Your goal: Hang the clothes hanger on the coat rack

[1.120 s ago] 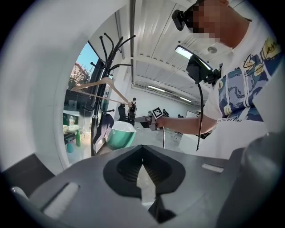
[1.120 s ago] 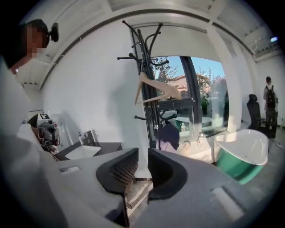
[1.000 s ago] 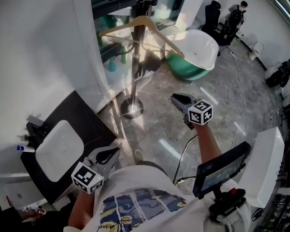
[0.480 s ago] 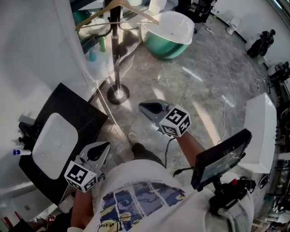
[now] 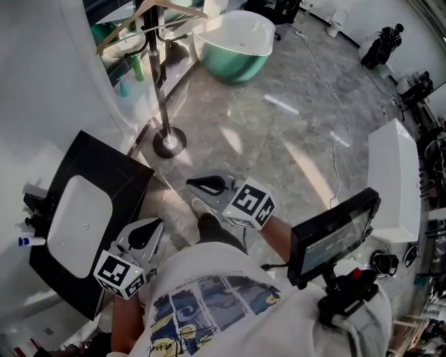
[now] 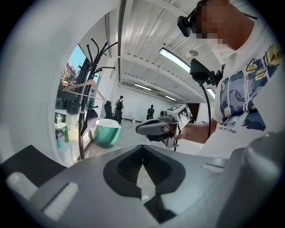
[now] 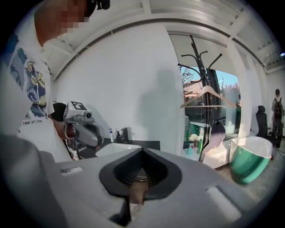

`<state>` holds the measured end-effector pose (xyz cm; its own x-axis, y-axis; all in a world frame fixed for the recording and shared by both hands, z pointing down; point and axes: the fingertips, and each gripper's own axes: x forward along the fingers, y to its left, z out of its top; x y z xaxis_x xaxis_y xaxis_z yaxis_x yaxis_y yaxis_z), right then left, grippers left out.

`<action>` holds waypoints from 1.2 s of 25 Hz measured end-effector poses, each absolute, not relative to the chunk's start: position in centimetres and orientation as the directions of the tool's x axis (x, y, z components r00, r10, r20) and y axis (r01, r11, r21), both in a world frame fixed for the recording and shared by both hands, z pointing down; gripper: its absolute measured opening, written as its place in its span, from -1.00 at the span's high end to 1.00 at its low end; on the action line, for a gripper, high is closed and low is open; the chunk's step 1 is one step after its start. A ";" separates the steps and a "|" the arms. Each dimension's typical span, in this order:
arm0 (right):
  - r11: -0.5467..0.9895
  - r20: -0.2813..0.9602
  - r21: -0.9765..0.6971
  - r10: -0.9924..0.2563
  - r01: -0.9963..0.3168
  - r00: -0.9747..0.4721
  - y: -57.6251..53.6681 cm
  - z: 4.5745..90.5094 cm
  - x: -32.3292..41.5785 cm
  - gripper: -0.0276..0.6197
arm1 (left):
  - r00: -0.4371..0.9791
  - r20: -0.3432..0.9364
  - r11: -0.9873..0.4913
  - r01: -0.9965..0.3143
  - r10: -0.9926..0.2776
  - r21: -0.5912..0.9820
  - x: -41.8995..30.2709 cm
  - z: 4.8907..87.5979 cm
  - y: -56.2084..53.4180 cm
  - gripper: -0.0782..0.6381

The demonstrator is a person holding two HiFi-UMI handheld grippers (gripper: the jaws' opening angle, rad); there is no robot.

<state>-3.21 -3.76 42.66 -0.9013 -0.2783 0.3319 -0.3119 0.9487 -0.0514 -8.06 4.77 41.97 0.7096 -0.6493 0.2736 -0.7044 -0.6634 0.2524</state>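
Observation:
A wooden clothes hanger (image 5: pixel 148 15) hangs on the black coat rack (image 5: pixel 159 90) at the top left of the head view, with nothing holding it. My right gripper (image 5: pixel 198 185) is shut and empty, low in front of my body and well short of the rack. Close to my left side, my left gripper (image 5: pixel 144 232) is also shut and empty. In the left gripper view the hanger (image 6: pixel 82 87) and rack (image 6: pixel 83 124) stand far off, beyond the shut jaws (image 6: pixel 142 149). The right gripper view shows the hanger (image 7: pixel 207 95) on the rack (image 7: pixel 205 120), past its shut jaws (image 7: pixel 142 151).
A green tub (image 5: pixel 233 49) stands right of the rack's round base (image 5: pixel 168 143). A black vanity (image 5: pixel 129 188) with a white sink (image 5: pixel 75 226) is at my left. A screen (image 5: pixel 333 237) sits on my chest rig. A white cabinet (image 5: pixel 394 178) stands at right.
My right gripper has drawn back from near the rack toward my body. The rack and hanger have slid to the upper left of the view. My left gripper shifted a little.

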 end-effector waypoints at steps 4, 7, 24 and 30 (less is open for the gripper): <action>0.953 0.319 -0.026 -0.279 -0.303 -0.906 -1.9 42.2 -3.6 0.91 | 0.719 0.265 -0.677 -0.695 -0.642 0.243 -7.4 41.3 5.5 0.77; 0.957 0.318 -0.013 -0.269 -0.288 -0.909 -0.9 41.9 -3.9 0.91 | 0.720 0.264 -0.677 -0.694 -0.642 0.244 -7.2 41.2 6.0 0.77; 0.974 0.304 0.019 -0.219 -0.225 -0.927 1.6 40.5 -5.2 0.91 | 0.725 0.255 -0.685 -0.688 -0.640 0.239 -6.8 41.2 6.5 0.77; 0.975 0.318 0.027 -0.219 -0.222 -0.922 1.6 40.8 -5.4 0.91 | 0.727 0.257 -0.684 -0.686 -0.637 0.247 -7.0 41.6 6.4 0.77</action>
